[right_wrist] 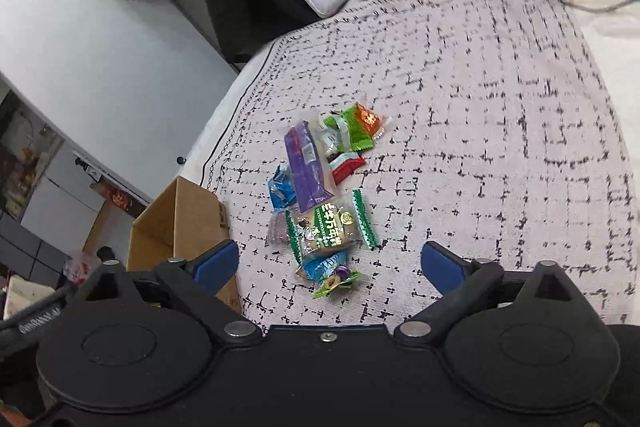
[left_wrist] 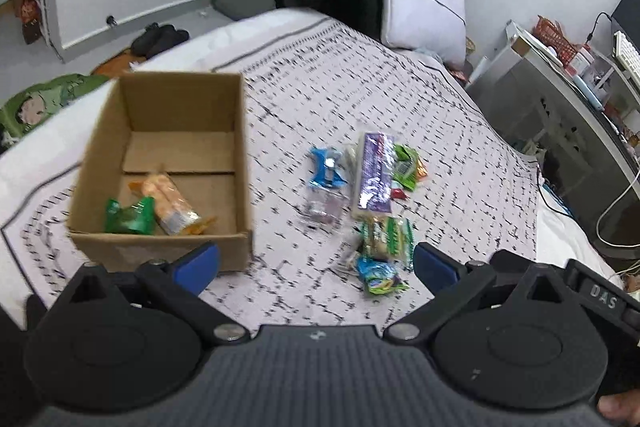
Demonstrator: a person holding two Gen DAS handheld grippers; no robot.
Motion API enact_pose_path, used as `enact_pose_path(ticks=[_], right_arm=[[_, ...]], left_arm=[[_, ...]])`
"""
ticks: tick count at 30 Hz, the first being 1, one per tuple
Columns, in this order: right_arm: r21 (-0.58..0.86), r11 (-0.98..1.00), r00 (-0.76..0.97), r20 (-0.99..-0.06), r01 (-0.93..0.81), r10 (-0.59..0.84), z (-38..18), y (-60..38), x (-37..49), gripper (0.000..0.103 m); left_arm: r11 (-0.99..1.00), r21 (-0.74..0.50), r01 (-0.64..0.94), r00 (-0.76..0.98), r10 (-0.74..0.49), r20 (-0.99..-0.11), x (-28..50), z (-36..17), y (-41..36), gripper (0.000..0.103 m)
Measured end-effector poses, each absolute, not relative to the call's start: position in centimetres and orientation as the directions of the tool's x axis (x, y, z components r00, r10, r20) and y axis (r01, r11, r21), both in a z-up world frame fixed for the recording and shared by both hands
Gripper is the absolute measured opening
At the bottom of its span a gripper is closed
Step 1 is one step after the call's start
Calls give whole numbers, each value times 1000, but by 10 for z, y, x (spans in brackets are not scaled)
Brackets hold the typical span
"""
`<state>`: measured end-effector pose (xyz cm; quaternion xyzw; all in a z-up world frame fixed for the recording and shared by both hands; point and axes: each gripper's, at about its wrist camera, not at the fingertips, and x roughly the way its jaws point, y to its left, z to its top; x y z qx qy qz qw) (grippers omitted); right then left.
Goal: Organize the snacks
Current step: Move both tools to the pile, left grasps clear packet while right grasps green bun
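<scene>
Both the left gripper (left_wrist: pixel 316 261) and the right gripper (right_wrist: pixel 329 263) are seen with fingers spread wide, nothing held. Roughly eight snack packets (right_wrist: pixel 320 195) are heaped on the bed (right_wrist: pixel 480 107), the long purple packet (right_wrist: pixel 306 173) pointing away. Two more packets are seen in the cardboard box (left_wrist: pixel 240 131): one green (left_wrist: pixel 128 215), one orange (left_wrist: pixel 170 203).

Bedroom: bed (left_wrist: pixel 400 87), pillow (left_wrist: pixel 424 11), cluttered desk (left_wrist: pixel 560 75).
</scene>
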<state>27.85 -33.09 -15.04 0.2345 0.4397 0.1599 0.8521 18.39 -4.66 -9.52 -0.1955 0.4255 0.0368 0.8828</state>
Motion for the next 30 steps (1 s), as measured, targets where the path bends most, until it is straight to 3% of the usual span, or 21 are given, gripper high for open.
enact_pose_path(ticks=[8, 12, 16, 19, 24, 30], right_arm=[[608, 794, 517, -674, -17, 528, -175, -331, 308, 87], [612, 791, 482, -694, 5, 534, -189, -326, 323, 80], [604, 797, 447, -720, 28, 530, -203, -323, 339, 80], [603, 798, 412, -732, 22, 542, -212, -318, 349, 82], [541, 841, 401, -769, -7, 498, -220, -305, 361, 93], [492, 868, 384, -790, -67, 478, -226, -290, 371, 95]], left_arm=[[923, -303, -237, 610, -101, -786, 205, -120, -62, 98], [926, -294, -238, 603, -97, -792, 218, -131, -69, 84], [923, -293, -251, 568, -105, -816, 231, -146, -73, 65], [926, -283, -252, 554, -102, -827, 237, -157, -77, 63], [926, -271, -261, 528, -98, -843, 248, -175, -81, 58], [925, -270, -267, 503, -105, -858, 259, -194, -83, 54]])
